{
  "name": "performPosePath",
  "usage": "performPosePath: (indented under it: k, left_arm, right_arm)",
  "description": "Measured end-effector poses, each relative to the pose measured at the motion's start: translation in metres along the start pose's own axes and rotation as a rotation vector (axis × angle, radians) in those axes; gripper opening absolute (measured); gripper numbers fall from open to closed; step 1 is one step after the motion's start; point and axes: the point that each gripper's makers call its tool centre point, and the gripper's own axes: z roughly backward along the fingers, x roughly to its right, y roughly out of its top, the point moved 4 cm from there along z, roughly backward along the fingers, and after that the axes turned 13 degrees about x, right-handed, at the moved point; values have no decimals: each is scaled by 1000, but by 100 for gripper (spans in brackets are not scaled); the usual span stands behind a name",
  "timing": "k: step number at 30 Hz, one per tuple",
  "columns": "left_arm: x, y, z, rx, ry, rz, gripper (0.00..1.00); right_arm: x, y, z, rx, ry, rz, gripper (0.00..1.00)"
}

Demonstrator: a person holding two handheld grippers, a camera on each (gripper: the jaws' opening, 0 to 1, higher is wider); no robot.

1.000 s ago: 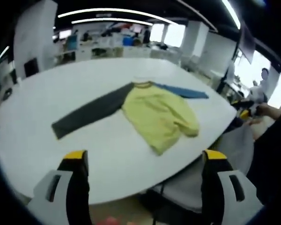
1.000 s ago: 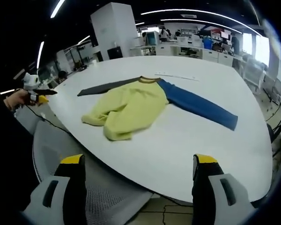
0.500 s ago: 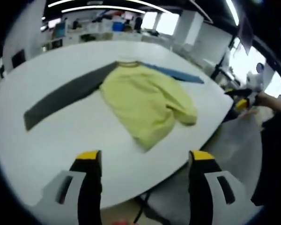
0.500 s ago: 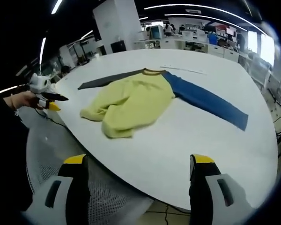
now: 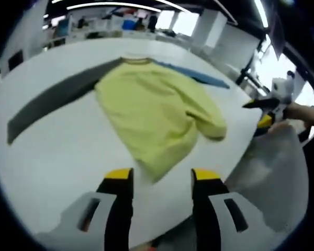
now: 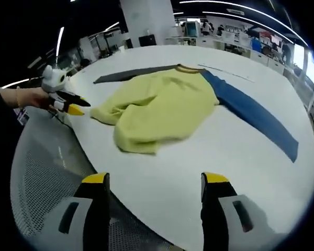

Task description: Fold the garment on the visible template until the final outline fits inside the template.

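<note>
Left gripper view shows us closing in on the yellow shirt (image 5: 157,112) lying rumpled on the white table (image 5: 52,151), the left gripper (image 5: 157,180) narrowed but empty at its hem, the right gripper (image 6: 154,183) open too, so folding hasn't begun.

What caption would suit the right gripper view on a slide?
Open right gripper nears a rumpled yellow shirt with one blue sleeve on a white table.
</note>
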Motion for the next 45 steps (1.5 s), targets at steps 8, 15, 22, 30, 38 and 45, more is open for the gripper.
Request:
performPosePath:
  k: [8,15,22,30,38,45]
  left_arm:
    - [-4,-7,-8,-9,29,-2,29]
    - [-6,-3,-13,-26,40,-39,21]
    - [-4,-6,-18,-47,44,-64,16]
    - [-5,-7,-19,-63,52,-86,7]
    - [-3,-8,-19,-69,56,-97,0]
    - [-3,-1,-11,-61,46,-96,0]
  right_arm:
    - [0,-2,-29,12,33,38,45]
    - [3,-2,-49,12,46,74,23]
    - [1,1,-62,12,57,89,17]
    - [0,-2,-70,-6,49,107,15]
    - [1,-2,-73,-15,22,177,4]
    - [1,4,-56,32,-10,151,3]
